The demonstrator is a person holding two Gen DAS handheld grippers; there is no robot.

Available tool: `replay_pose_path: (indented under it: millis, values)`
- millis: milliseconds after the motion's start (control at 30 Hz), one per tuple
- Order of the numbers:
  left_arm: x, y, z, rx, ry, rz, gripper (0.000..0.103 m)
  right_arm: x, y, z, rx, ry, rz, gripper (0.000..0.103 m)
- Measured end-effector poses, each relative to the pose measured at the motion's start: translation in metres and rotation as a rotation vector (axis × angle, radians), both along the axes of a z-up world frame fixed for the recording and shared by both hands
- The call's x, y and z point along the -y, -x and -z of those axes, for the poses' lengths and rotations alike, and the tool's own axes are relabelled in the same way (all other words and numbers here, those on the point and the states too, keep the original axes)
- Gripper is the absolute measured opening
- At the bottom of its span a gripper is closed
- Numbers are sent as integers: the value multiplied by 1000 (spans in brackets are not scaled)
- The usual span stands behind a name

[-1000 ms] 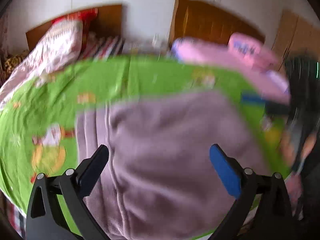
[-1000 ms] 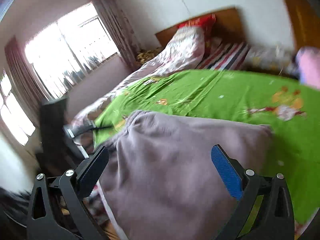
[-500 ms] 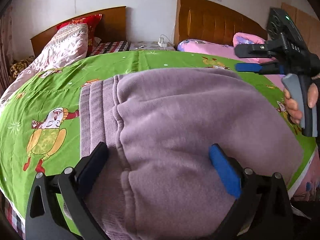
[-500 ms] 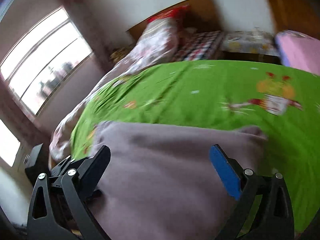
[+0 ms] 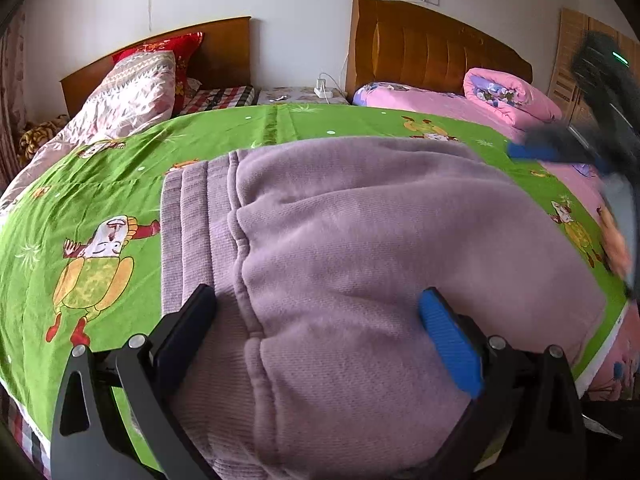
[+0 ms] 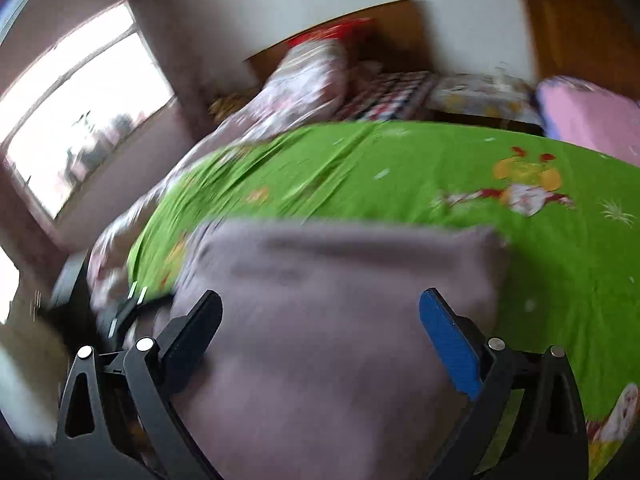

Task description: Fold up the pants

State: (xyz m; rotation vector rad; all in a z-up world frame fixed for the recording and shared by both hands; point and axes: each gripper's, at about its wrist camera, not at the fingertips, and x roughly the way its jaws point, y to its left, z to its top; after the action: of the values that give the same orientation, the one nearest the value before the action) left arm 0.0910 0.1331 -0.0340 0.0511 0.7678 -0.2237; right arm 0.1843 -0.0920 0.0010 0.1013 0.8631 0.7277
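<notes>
Between the spread, released jaws of the left gripper (image 5: 316,312), the folded mauve pants (image 5: 360,248) are lying on the green sheet (image 5: 80,208). The right gripper (image 6: 320,312), jaws likewise parted and empty, is hovering over them; beyond, pink bedding (image 5: 480,100) is lying.

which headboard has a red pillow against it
The left headboard: the red pillow leans there. The right headboard has pink bedding.
</notes>
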Motion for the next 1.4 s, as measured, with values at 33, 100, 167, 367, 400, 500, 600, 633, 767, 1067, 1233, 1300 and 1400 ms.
replay_pose_path:
  millis: [33,100,167,367,400,500,600,633,767,1067,1233,1300,1400]
  values:
    - [0,0,0,0,-2,0,101,-4,16,6,-10,10,-53,97]
    - [1,1,0,3,-6,-4,101,-9,41,20,19,134,-79,97]
    - [3,2,0,3,-12,-8,101,-9,58,28,73,226,-80,97]
    - [7,1,-1,3,-26,-17,102,10,97,15,99,167,6,97]
    - [7,1,-1,4,-28,-19,102,10,100,17,101,160,-10,97]
    - [8,0,0,6,-34,-20,102,9,106,32,92,169,-30,98]
    - [9,0,0,4,-42,-22,102,20,112,29,84,127,5,97]
    - [10,0,0,3,-45,-23,102,22,112,28,86,131,29,97]
    - [16,14,-19,52,-120,-226,101,43,131,-3,203,60,196,98]
    - [73,75,-60,248,-236,-378,102,37,174,2,330,66,341,98]
    - [93,89,-52,195,-139,-293,102,30,179,11,334,132,361,98]
    - [98,93,-48,187,-119,-276,102,32,177,12,343,137,369,98]
    - [106,96,-42,188,-133,-263,102,33,178,14,338,127,380,98]
